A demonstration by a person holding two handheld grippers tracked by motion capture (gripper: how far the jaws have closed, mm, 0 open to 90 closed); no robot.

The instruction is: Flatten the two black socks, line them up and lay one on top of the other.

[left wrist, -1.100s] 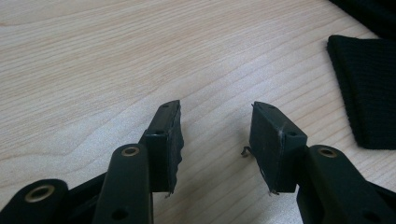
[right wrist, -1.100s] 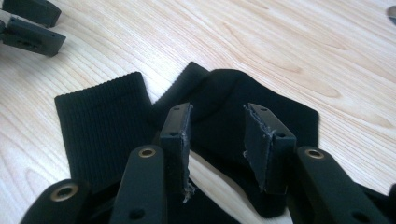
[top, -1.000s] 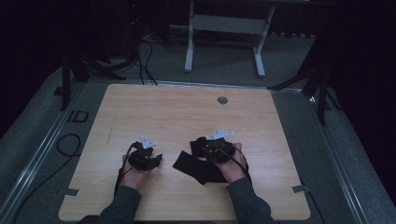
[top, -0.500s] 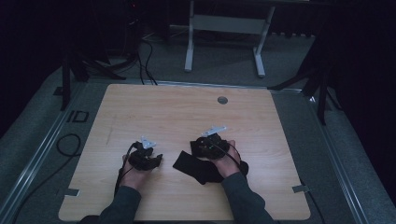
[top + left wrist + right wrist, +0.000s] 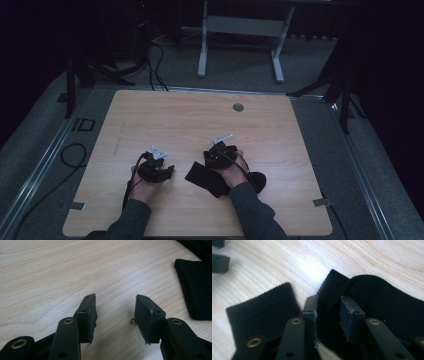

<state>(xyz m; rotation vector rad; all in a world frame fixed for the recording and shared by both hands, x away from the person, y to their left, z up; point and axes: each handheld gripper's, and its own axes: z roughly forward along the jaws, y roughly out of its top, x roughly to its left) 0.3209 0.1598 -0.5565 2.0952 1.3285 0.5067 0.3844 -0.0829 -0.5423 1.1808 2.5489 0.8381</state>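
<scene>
A dim room surrounds a pale wooden table (image 5: 165,120), its far half bare with a small round cap (image 5: 238,107) set in it. Near the front edge lie black ribbed socks (image 5: 212,179), right of centre. The right gripper (image 5: 327,308) has its jaws clenched on a raised cuff of one sock; the left gripper (image 5: 115,308) rests just left of the socks, jaws released and holding nothing. The pinch looks shallow, so a quick lift could let the knit slip free. There is plenty of open wood to the left and far side for spreading out
</scene>
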